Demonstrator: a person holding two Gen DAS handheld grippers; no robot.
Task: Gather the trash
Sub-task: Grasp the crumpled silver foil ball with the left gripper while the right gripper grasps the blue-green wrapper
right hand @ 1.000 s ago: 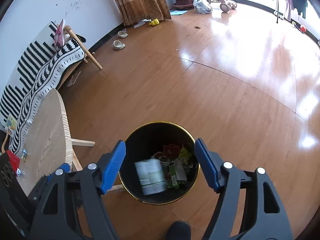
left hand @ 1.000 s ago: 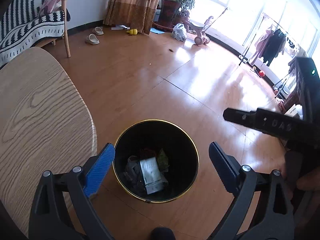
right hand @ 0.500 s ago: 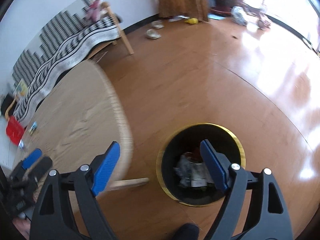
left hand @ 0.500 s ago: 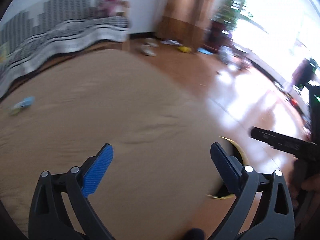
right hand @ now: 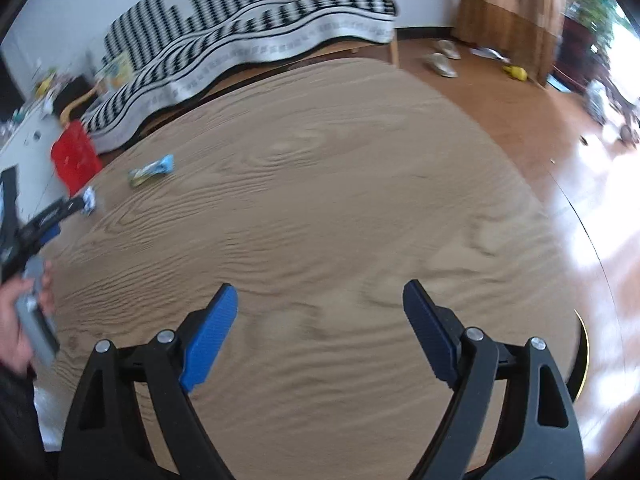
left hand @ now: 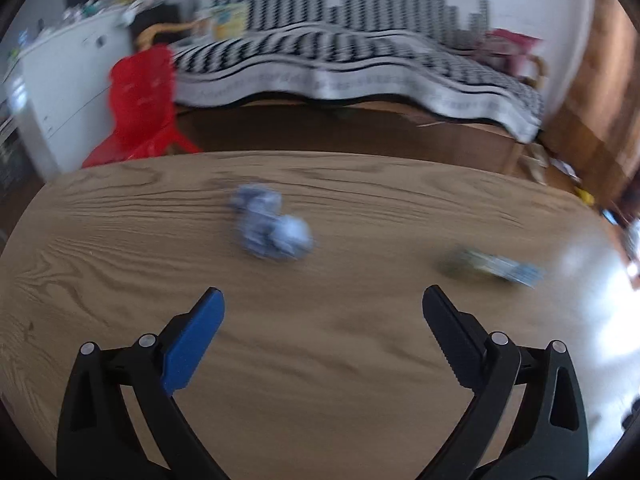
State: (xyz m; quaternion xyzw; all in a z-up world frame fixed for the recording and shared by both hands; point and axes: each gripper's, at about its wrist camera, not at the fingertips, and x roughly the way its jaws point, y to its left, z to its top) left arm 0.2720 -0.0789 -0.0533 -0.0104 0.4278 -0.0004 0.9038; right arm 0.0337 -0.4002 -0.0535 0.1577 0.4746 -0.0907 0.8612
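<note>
A: We're hovering both tools over the wooden table (left hand: 360, 380) now, and by our reading we're in the reach step: going for the next bit of trash. Only a gold sliver of the bin's rim (right hand: 584, 344) is showing past the table's right edge in the right wrist view.

B: And what are we hunting?

A: A crumpled blue-grey wad (left hand: 272, 228) is lying near the table's middle in the left wrist view, just beyond the left gripper (left hand: 322, 310). A flat blue-and-green wrapper (left hand: 496, 268) is sitting well apart from it, toward the right edge. Both are blurred, so we're not naming brands.

B: How are the jaws standing?

A: The left gripper's jaws are spread wide, pinching nothing. The right gripper (right hand: 320, 306) has just been opening further, and it's gaping too, with only bare wood between its pads.

B: Next move?

A: We're judging the left tool needs to go forward and down so the wad sits between its fingers, then squeeze gently, since crumpled wrap probably gives and slips. From the right wrist view the same wrapper (right hand: 152, 170) is lying toward the table's far left edge, a longer reach.
</note>
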